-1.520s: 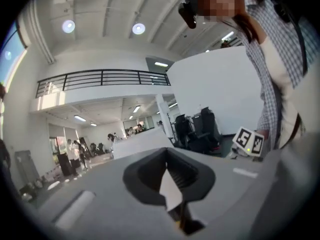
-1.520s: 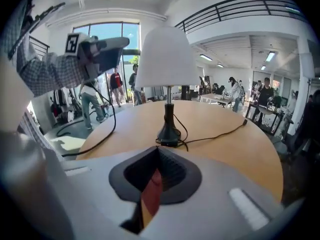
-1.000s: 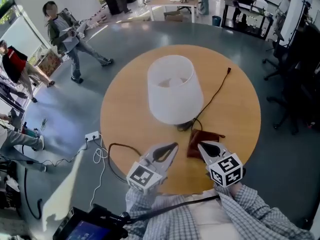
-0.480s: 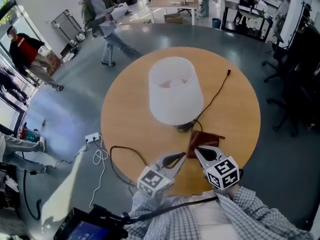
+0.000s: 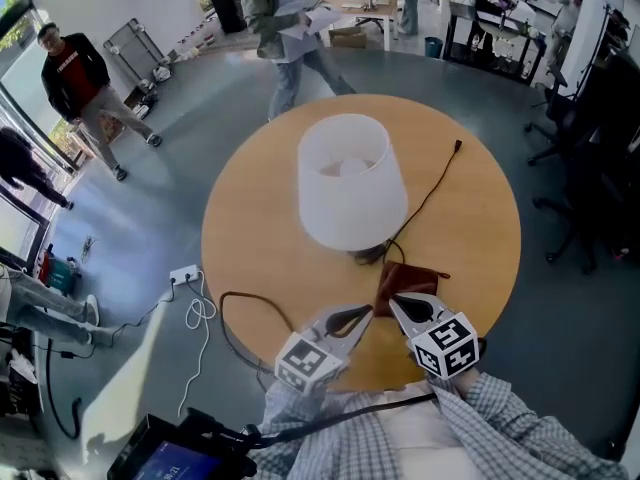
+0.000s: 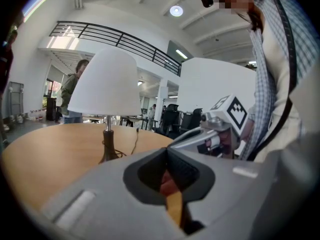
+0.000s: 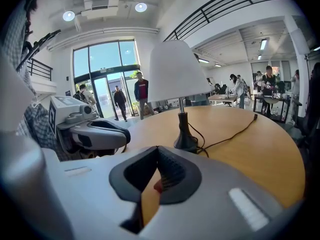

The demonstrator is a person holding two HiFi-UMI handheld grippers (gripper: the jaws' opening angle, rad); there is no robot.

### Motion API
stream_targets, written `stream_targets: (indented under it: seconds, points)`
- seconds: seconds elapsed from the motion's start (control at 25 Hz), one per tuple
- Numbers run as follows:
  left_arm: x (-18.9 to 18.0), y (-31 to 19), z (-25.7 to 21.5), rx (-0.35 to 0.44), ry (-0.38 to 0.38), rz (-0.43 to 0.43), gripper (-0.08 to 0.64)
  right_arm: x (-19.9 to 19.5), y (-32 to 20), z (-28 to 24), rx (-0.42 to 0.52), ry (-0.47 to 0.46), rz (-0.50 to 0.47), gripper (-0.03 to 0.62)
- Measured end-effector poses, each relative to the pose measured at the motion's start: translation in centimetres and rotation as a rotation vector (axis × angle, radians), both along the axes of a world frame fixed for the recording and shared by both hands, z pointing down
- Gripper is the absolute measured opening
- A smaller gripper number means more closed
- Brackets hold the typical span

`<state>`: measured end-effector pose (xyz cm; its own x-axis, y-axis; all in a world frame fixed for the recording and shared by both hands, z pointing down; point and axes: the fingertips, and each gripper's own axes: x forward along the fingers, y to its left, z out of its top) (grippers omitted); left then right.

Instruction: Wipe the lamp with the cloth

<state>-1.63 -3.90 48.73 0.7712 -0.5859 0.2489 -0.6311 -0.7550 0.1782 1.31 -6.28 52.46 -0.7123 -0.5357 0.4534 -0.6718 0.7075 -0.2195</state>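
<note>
The left claw [image 5: 368,312] has come down and in toward the right claw [image 5: 394,300], and the people on the floor beyond have walked on. The lamp [image 5: 350,178] and the cloth [image 5: 410,278] lie where they were.

The lamp stands upright about the middle of the round wooden counter [image 5: 255,228]. It has a plain white shade, wider at the bottom, on a thin metal stem and a dark base. Its dark cord [image 5: 432,190] runs from the base across the wood to the far right rim, where the plug lies. The cloth, dark red and rumpled, lies flat just on the near side of the base, toward the near rim.

The right claw's tip is over the cloth's near edge; whether it touches cannot be told. The left claw is just beside it, over bare wood. Both claws are pressed together and pinch nothing.

Bare wood lies to the left of the lamp and behind it. A black cable [image 5: 240,303] loops over the near left rim toward the grey floor, where a white power strip [image 5: 184,273] lies. Office chairs [image 5: 585,158] stand at the right, well apart from the counter.
</note>
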Motion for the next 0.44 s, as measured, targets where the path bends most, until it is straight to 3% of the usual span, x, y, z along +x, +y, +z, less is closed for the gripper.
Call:
stream_targets:
  seconds: [0.2,0.44]
  points:
    - [-0.59,-0.03,0.36,0.022,0.005,-0.005,0.005,-0.38,0.12,-0.12,-0.005,0.004,-0.006,0.005]
    - [-0.23,0.45,0.69,-0.007,-0.009,0.005,0.005,-0.37,0.39,0.44,-0.009,0.008,-0.01,0.005]
